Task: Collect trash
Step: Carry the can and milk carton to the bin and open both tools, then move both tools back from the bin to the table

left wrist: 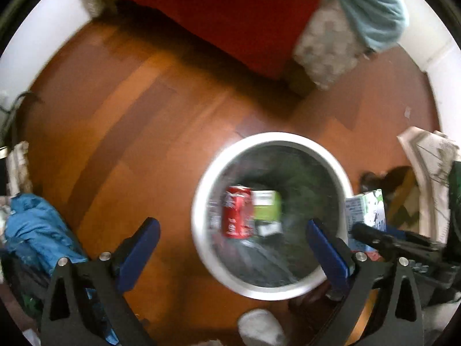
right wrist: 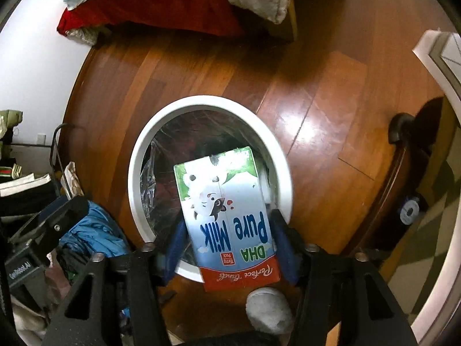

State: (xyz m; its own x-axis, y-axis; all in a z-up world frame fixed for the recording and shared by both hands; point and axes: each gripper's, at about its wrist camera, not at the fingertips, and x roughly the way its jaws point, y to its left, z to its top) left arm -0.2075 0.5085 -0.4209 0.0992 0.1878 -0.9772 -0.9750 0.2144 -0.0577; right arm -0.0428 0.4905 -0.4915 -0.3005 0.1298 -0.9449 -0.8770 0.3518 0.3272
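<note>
White-rimmed and lined with a dark plastic bag, the trash bin (right wrist: 281,173) stands on the reddish wooden floor (right wrist: 331,132), and the right gripper (right wrist: 229,236) hangs above its near rim, its blue pads pinching a milk carton (right wrist: 230,213) printed "DHA Pure Milk" with a cartoon cow. The carton tilts forward over the bin's mouth, its red base toward the camera. From the left wrist view the left gripper (left wrist: 233,239) is spread wide with nothing between its fingers (left wrist: 141,245), hovering above the same bin (left wrist: 201,201); inside, a red soda can (left wrist: 237,212) lies beside a green-and-white carton (left wrist: 266,209), though blur softens both. The held milk carton (left wrist: 366,213) shows just past the bin's right rim in that view. A blue garment (left wrist: 37,227) is heaped on the left of the floor, and a bed with a red cover (left wrist: 216,14) and a pale blanket (left wrist: 371,11) sits at the far side. A white sock (right wrist: 268,310) shows at the lower edge.
</note>
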